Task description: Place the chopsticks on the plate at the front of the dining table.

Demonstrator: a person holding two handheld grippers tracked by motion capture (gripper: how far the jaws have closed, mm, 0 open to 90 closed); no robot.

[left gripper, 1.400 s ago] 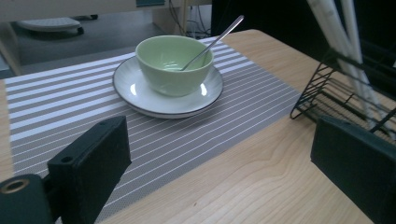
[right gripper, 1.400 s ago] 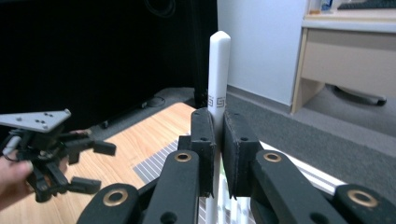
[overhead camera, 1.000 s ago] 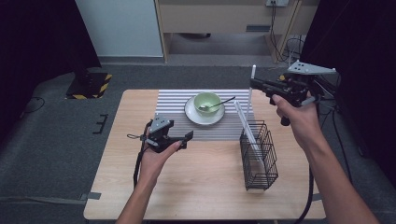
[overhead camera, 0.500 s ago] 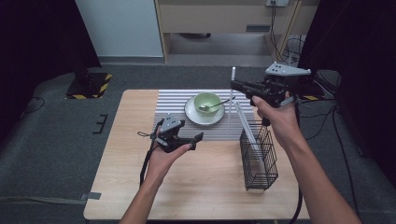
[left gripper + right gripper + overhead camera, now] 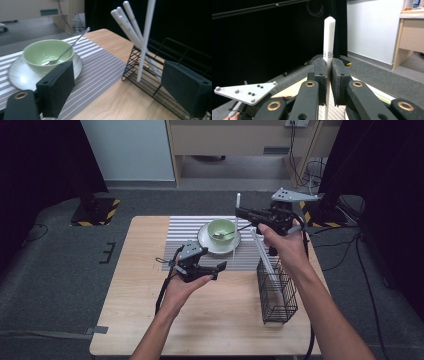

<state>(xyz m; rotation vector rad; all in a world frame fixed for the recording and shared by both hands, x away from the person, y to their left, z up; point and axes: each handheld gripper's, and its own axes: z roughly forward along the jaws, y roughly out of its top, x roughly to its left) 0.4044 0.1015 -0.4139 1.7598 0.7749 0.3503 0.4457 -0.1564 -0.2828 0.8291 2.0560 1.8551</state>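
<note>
My right gripper (image 5: 239,213) is shut on a white chopstick (image 5: 236,232) that hangs upright above the striped mat, just right of the green bowl (image 5: 221,228). In the right gripper view the pads (image 5: 321,72) clamp the chopstick (image 5: 329,37) below its patterned band. A black wire basket (image 5: 277,290) at the table's right holds several more white chopsticks (image 5: 126,23). My left gripper (image 5: 214,260) is open at mid-table, pointing at the basket (image 5: 155,82). Between its jaws (image 5: 117,82) there is nothing, and the held chopstick (image 5: 145,40) hangs beyond them.
The bowl (image 5: 47,52) holds a metal spoon (image 5: 68,47) and stands on a white plate (image 5: 205,240) on the grey striped mat (image 5: 175,235). Bare wood lies in front of the mat. Cables trail off the table's right side.
My right gripper has carried the chopstick leftward from beyond the table's right edge to beside the bowl. My left gripper has moved right, toward the basket.
</note>
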